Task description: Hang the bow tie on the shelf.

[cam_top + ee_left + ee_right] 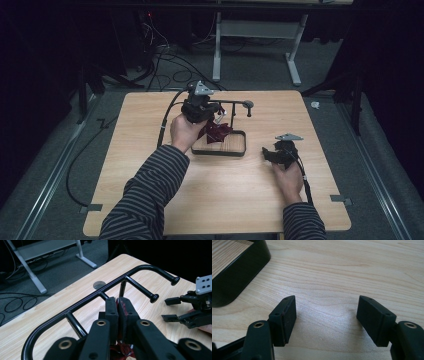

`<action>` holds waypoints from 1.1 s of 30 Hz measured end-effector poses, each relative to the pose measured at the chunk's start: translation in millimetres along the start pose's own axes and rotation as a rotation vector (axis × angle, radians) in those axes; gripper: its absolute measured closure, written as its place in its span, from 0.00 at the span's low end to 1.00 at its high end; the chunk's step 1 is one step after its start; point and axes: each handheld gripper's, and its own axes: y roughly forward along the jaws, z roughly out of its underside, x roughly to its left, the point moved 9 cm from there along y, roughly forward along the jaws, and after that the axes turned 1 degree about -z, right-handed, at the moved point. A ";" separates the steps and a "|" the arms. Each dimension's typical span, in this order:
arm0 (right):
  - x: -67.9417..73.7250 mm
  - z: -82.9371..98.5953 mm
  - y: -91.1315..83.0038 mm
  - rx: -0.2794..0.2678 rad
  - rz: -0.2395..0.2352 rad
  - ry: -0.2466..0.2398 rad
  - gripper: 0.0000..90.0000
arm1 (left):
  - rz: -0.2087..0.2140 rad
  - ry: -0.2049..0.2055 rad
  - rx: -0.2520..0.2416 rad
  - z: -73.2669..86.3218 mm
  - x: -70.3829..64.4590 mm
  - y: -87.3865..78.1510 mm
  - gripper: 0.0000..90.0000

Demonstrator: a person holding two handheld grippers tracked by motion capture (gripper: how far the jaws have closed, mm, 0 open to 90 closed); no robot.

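While the left gripper clenches a dark red cloth just beside the top rail of the black rack, the fabric dangles over the rack's base tray. As I judge it, a snag is the risk: pulled sideways, the cloth could catch on a rack peg and tip the light frame. Well to the right of the rack, the right gripper rests on the table, jaws spread and empty, bracing nothing.

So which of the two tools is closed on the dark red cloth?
The left tool, up at the black rack, its jaws pressed together on the dark red cloth. The right tool sits open and empty over bare table.
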 end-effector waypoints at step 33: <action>0.0 0.0 0.0 0.000 0.000 0.001 0.37 | -0.022 0.019 -0.007 8.7 0.6 -31.6 0.72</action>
